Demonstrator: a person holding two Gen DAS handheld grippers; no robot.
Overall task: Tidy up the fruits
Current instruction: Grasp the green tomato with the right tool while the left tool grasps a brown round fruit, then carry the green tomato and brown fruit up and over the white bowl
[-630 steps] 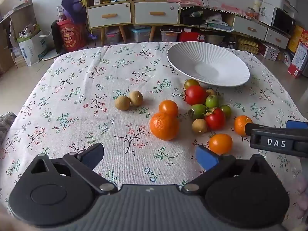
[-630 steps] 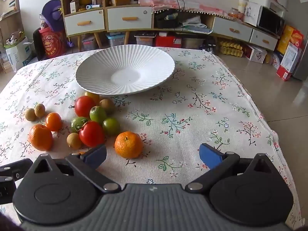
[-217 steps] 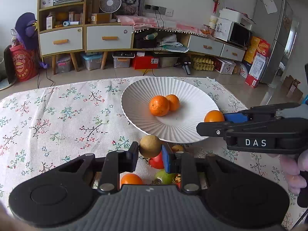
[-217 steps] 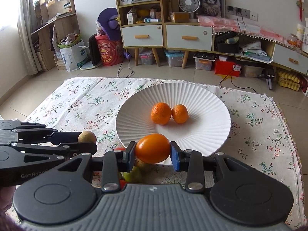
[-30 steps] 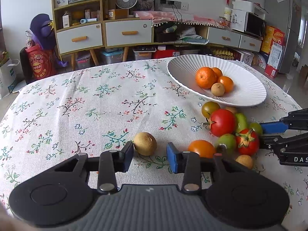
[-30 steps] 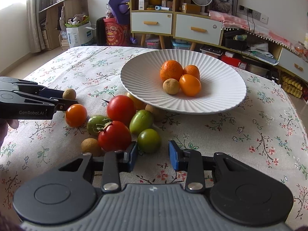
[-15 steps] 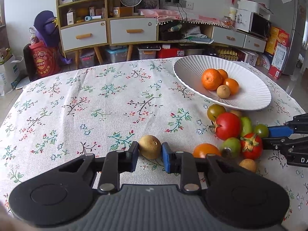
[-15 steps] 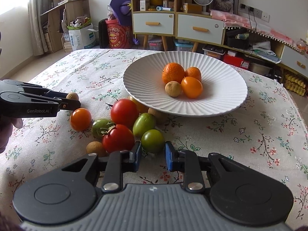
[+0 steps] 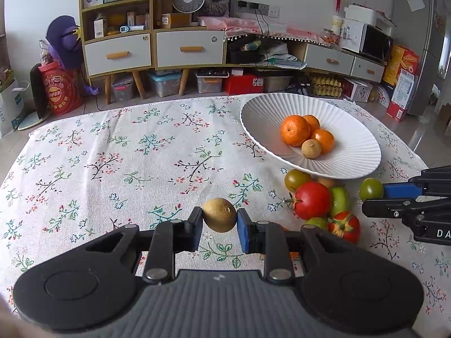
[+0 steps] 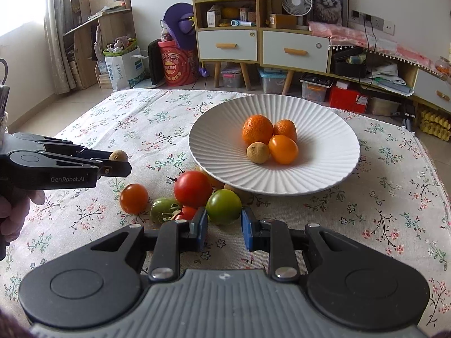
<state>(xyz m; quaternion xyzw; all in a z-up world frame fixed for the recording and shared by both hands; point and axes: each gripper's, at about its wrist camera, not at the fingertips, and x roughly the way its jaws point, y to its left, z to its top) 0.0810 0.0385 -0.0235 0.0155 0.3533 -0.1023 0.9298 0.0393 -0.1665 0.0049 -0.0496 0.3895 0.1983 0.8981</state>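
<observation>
My left gripper (image 9: 219, 219) is shut on a small brown round fruit (image 9: 219, 218), held a little above the flowered cloth; the same fruit (image 10: 118, 155) shows at that gripper's tip in the right wrist view. My right gripper (image 10: 224, 222) is shut on a green tomato (image 10: 224, 206), which also appears at the right (image 9: 371, 188) in the left wrist view. The white ribbed bowl (image 10: 324, 174) holds three orange fruits (image 10: 257, 129) and one brown fruit (image 10: 258, 153). Loose red tomatoes (image 10: 192, 188), green ones (image 10: 163, 209) and an orange one (image 10: 134, 198) lie in front of the bowl.
The table carries a flowered cloth (image 9: 112, 169) with open room to the left of the fruit pile. Its right edge (image 10: 431, 169) drops to the floor. Cabinets (image 9: 183, 48), boxes and a red bucket (image 9: 60, 93) stand behind the table.
Both grippers closed: the left onto the brown fruit, the right onto the green tomato. Each fruit now sits slightly higher than before.
</observation>
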